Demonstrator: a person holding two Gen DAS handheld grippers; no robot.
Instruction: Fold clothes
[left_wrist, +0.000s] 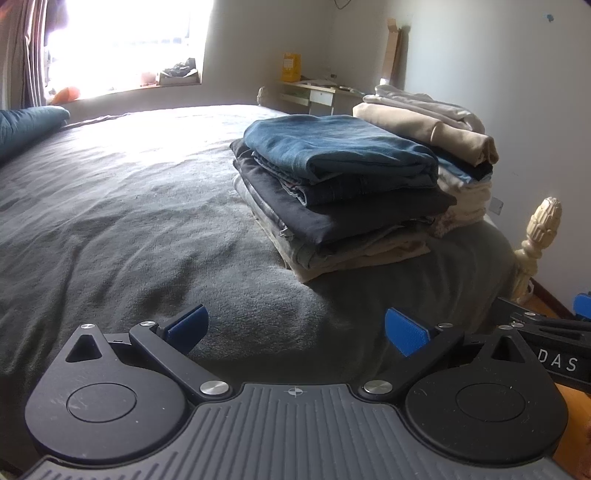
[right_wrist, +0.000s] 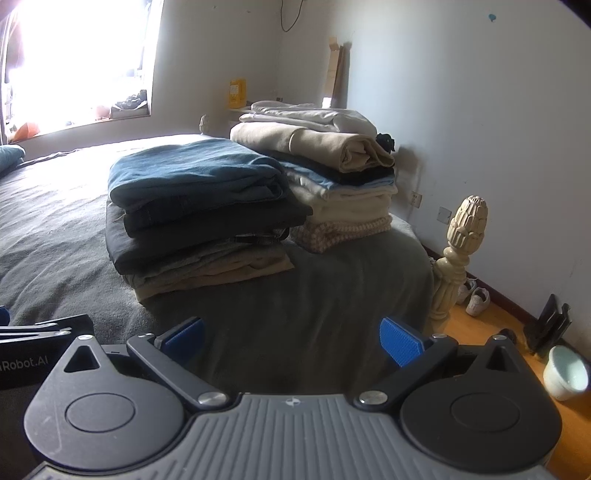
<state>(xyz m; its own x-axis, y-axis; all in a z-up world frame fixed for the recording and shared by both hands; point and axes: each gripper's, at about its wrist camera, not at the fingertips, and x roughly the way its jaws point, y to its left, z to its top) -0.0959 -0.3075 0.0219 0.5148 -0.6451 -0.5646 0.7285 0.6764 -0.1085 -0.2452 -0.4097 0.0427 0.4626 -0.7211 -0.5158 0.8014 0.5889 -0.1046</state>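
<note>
At the foot of the bed (left_wrist: 110, 206) I've got both tools hovering low over the grey cover; my left gripper (left_wrist: 295, 328) is spread wide with nothing between its blue pads (left_wrist: 186, 326), and my right gripper (right_wrist: 291, 338) is just the same, released and empty, the two of them side by side. The clothes are all ahead of me and to the right; a dark stack (left_wrist: 332, 184) with a blue piece on top sits nearer, and a pale stack (right_wrist: 332, 173) stands just behind it, close to the bed's corner by the carved post (right_wrist: 458, 251). I can't see a single loose garment on the cover in either view, so my read is the folding is done or nearly so; if there's another piece to fetch, it's out of frame.

Now the risks as I see them; both stacks are tall and soft, and the top tan piece on the pale one is rolled loosely, so a nudge from a finger could slide it off. The pale stack is near the mattress edge; a shove from the left would likely tip it toward the floor (right_wrist: 491, 332), where shoes (right_wrist: 476, 299) and a bowl (right_wrist: 565, 373) sit. The dark stack's lower layers stick out unevenly; pinching one there could drag the whole pile apart. The cover is wrinkled too; snagging it would pull both stacks along.
</note>
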